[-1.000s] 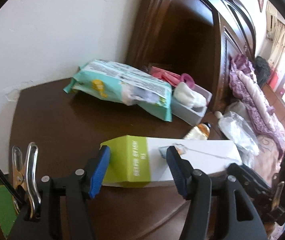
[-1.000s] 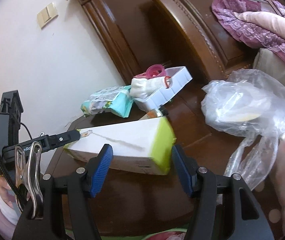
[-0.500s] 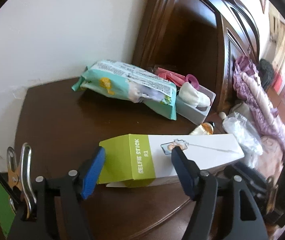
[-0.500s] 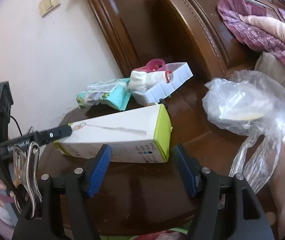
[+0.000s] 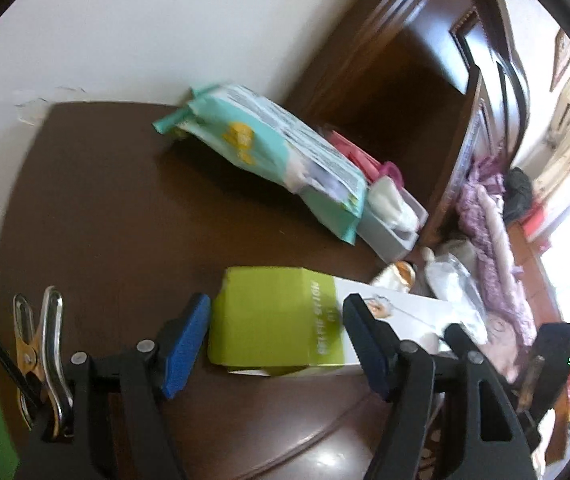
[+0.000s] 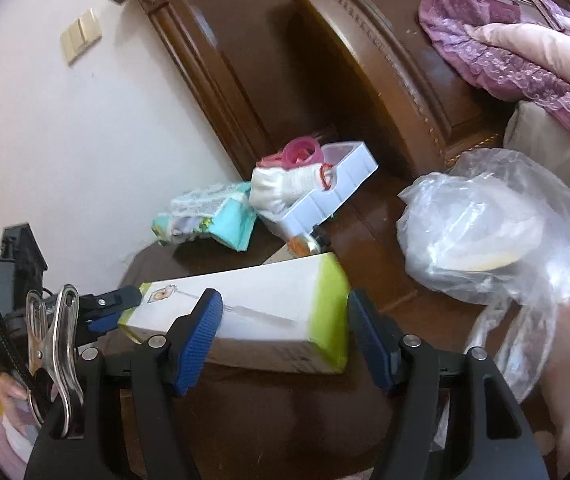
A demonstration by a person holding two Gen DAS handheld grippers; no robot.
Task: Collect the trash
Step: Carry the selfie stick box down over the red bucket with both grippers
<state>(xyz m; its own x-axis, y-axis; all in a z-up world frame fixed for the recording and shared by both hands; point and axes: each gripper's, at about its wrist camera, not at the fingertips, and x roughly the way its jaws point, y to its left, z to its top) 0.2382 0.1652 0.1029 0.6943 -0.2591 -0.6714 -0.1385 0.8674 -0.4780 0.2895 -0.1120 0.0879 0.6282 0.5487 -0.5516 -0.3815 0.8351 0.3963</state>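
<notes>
The selfie-stick box [image 5: 285,316] looks light and stiff, a thin carton that would dent if squeezed hard; across its narrow width near either end seems the best hold. It is long, white with lime-green ends, lying flat on the dark wooden table [image 5: 105,220] near the front edge. The left gripper [image 5: 273,340] straddles one green end, its jaws having just spread wider, pads clear of the card. The right gripper [image 6: 281,340] straddles the other end, agape, holding nothing. A clear plastic bag [image 6: 493,240] sits just beside.
</notes>
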